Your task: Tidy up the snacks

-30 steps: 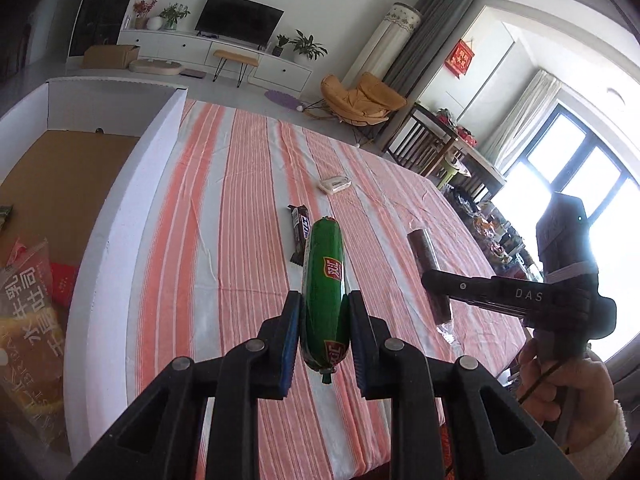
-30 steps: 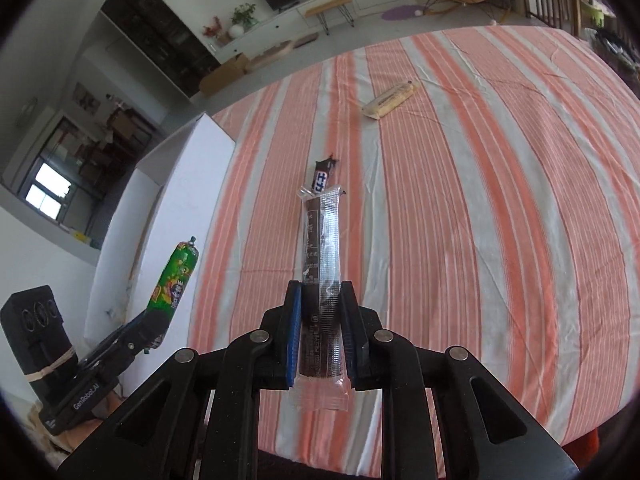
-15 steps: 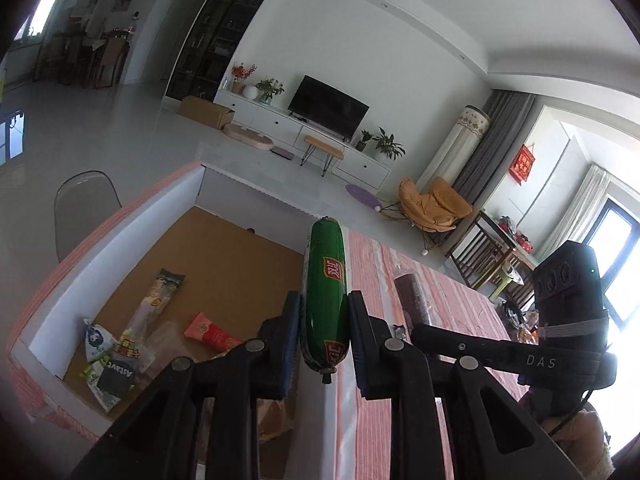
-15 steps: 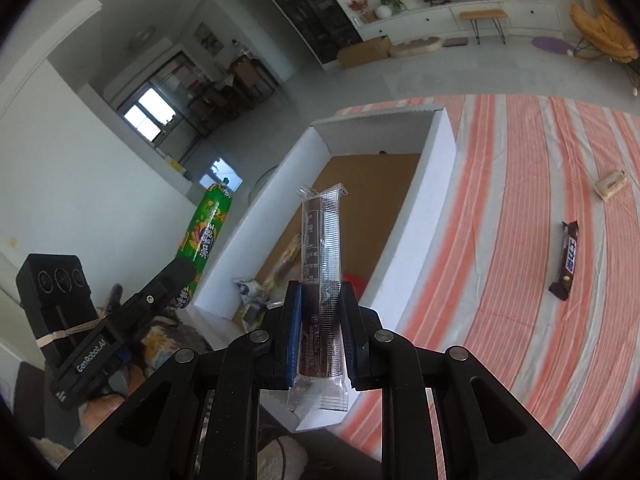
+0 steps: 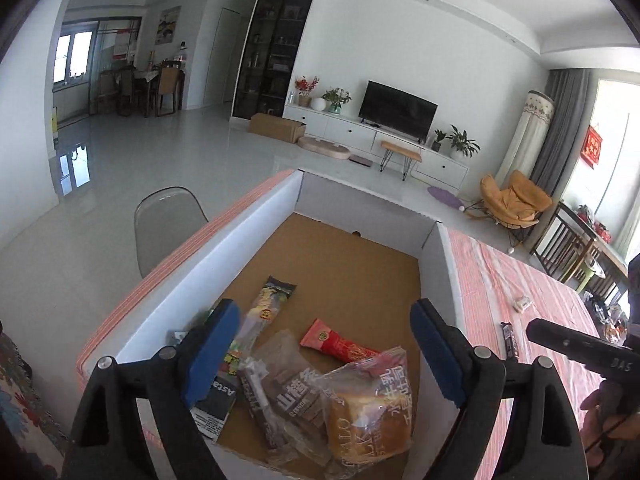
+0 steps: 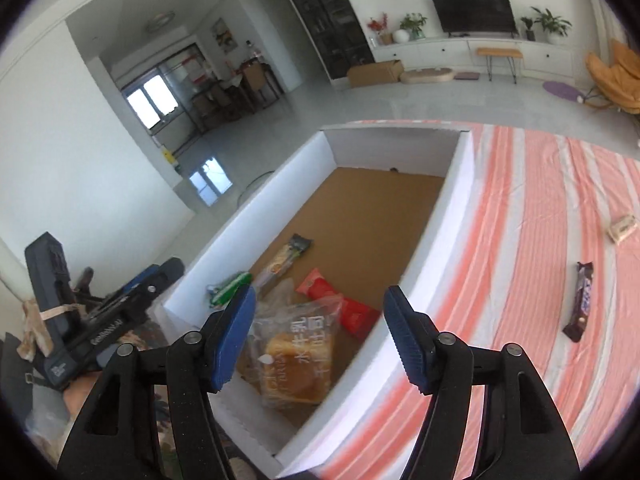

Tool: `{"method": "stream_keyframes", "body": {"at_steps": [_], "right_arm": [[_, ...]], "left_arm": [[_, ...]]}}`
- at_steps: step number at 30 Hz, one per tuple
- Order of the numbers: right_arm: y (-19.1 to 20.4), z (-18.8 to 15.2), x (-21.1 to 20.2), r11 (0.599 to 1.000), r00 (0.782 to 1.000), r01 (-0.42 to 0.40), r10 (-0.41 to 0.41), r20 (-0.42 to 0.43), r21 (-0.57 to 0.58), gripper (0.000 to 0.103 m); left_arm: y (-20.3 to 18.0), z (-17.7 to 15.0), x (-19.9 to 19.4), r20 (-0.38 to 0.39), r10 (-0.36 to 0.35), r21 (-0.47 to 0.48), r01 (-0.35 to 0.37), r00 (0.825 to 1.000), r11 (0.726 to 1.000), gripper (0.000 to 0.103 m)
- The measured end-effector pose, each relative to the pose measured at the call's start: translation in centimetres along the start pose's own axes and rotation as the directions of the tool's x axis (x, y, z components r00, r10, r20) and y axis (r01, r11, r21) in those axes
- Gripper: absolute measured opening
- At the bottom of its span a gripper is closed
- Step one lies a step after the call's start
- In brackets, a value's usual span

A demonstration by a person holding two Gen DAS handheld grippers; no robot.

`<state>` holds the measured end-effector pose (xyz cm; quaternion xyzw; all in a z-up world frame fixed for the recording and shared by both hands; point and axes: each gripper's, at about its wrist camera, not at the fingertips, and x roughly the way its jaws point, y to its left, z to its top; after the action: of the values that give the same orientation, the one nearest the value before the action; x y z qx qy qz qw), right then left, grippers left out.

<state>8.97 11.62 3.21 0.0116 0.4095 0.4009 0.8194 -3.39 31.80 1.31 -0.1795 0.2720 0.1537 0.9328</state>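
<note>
The step in hand looked like the release over the white box (image 5: 256,236): both tools sat above its near end with nothing between their pads. Done well, this meant letting each snack fall clear into the brown floor of the box, then drawing the tools straight up and back so no finger snagged a wrapper or knocked the thin wall on the way to the next item.

The left gripper (image 5: 324,356) had its jaws wide apart and held nothing; it hung over the near heap of packets without touching them, as far as could be told. In the right wrist view a green sausage (image 6: 231,282) lay by the left wall of the box, blurred. Right of it lay a long yellow packet (image 5: 267,308), a clear-wrapped dark bar (image 5: 260,404), a bagged bread loaf (image 5: 368,412) and a red packet (image 5: 340,342).

The right gripper (image 6: 324,340) likewise stood wide open and empty, above the near right wall.

Further right, on the striped tablecloth (image 6: 520,220), a dark chocolate bar (image 6: 581,301) and a small pale packet (image 6: 622,229) lay well apart from the box, probably the next to collect.
</note>
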Motion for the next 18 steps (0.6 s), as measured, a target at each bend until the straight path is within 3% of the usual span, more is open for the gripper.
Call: {"method": "stream_keyframes", "body": {"at_steps": [1,3,4,7,10,12,13,15,16,18], "right_arm": [[-1.8,-0.9,-0.5,0.997,0.997,0.079,-0.079,0.013,0.011,0.074],[-6.2,-3.0,-1.0,0.966,0.966,0.256,-0.257,0.006,0.041,0.074],[-8.7,-4.2,-1.1,0.936,0.937,0.348,-0.348,-0.009,0.057,0.074],[-16.0,-8.1,-2.1,0.810,0.817,0.576,-0.570,-0.083,0.111,0.074],[-21.6,-11.3,-4.6,0.700,0.717,0.697,-0.684,-0.133,0.158,0.074],[-23.8,-12.9,-6.1,0.641,0.667,0.744,-0.731,-0.143,0.190,0.074],[-24.6,-13.5,-6.7,0.617,0.647,0.760,-0.749,-0.144,0.204,0.074],[-25.8,-14.4,-7.6,0.576,0.611,0.785,-0.781,-0.131,0.227,0.074],[-26.1,-14.8,-8.2,0.560,0.600,0.789,-0.790,-0.122,0.253,0.074],[-26.6,-14.9,-8.8,0.548,0.601,0.782,-0.790,-0.125,0.298,0.074]], "left_arm": [[-1.5,0.0,0.0,-0.007,-0.043,0.019,0.043,0.999,0.999,0.088],[-5.0,-0.6,-0.2,-0.032,-0.145,0.056,0.146,0.989,0.988,0.091],[-6.9,-0.9,-0.4,-0.049,-0.202,0.080,0.205,0.978,0.975,0.095],[-13.1,-2.6,-1.1,-0.113,-0.355,0.165,0.370,0.928,0.914,0.101],[-19.4,-4.9,-0.1,-0.219,-0.439,0.219,0.482,0.871,0.848,0.102],[-22.7,-6.8,1.3,-0.283,-0.455,0.233,0.521,0.844,0.821,0.102],[-24.1,-7.9,2.0,-0.302,-0.450,0.242,0.524,0.841,0.817,0.102],[-26.6,-9.6,3.4,-0.310,-0.416,0.274,0.499,0.855,0.822,0.102],[-27.4,-10.4,4.7,-0.309,-0.390,0.292,0.476,0.868,0.829,0.102],[-28.5,-12.1,7.3,-0.311,-0.315,0.327,0.412,0.897,0.851,0.102]]}}
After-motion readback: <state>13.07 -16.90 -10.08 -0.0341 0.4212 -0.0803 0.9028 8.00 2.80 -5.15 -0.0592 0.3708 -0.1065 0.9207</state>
